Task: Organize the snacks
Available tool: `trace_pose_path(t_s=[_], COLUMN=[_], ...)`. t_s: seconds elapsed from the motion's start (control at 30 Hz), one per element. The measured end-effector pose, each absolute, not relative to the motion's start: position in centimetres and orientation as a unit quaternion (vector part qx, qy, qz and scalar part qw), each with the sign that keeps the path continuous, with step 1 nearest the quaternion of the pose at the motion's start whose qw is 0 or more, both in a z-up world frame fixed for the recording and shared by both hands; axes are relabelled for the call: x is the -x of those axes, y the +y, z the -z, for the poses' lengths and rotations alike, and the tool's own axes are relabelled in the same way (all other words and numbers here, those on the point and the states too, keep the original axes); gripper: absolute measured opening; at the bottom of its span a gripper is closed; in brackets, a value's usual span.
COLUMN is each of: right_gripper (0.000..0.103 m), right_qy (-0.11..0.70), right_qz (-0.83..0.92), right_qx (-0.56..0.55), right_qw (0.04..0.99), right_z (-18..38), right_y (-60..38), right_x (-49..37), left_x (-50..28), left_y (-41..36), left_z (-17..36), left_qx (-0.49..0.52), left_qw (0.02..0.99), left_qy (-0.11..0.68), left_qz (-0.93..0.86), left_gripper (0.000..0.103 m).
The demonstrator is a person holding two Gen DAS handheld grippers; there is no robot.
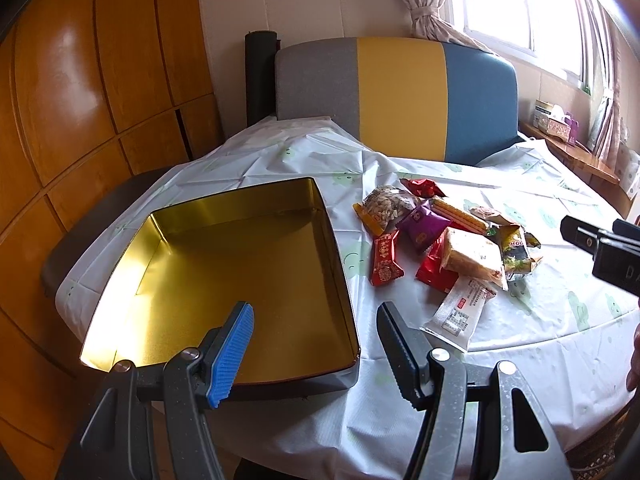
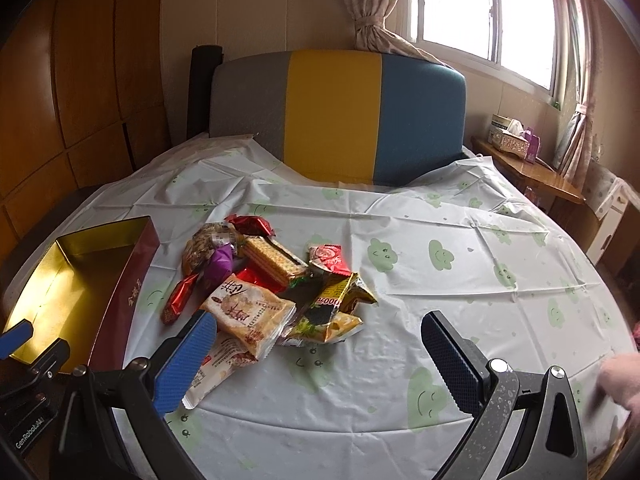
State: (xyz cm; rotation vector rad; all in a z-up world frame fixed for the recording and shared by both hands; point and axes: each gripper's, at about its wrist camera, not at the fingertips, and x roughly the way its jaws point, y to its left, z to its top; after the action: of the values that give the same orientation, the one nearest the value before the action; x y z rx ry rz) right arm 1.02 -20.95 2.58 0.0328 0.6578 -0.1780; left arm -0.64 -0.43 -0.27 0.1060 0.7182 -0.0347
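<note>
Tools [image 1: 316, 350] [image 2: 316, 354] both spread, holding nothing; ahead of yours, crinkled bright snacks [image 2: 264, 280] heap beside gold-lined tin [image 1: 240, 264].

One tin [image 1: 224, 264] – about ten snack packets [image 1: 448, 240] – two claws.

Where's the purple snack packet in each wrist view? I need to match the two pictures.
Left wrist: purple snack packet sits mid-pile, right of the gold tin.
Right wrist: purple snack packet at the pile's left side, partly tucked under other packets.
Shared landmark: the cracker sleeve lies just right of it.
</note>
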Motion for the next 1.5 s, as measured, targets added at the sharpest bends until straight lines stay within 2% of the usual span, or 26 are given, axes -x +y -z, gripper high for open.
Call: trace_pose_path(t_s=[1.23, 1.5], right_gripper=[0.103, 0.103], right_qy=[0.336, 0.375], right_qz=[0.042, -0.049], right_qx=[0.018, 0.064], right_qw=[0.941, 0.923], right_z=[-3.7, -1.8], right_y=[-23.6, -23.4], right_x=[-3.8, -7.1], left_x=[0.5, 0.1], left_y=[-2.4, -3.2], left_z=[0.5, 1.1], left_qx=[-0.076, -0.039], left_qw=[0.929, 0.906], left_qy=[0.360, 0.395], left_qz=[0.041, 0.147], left_gripper=[0.065, 0.065])
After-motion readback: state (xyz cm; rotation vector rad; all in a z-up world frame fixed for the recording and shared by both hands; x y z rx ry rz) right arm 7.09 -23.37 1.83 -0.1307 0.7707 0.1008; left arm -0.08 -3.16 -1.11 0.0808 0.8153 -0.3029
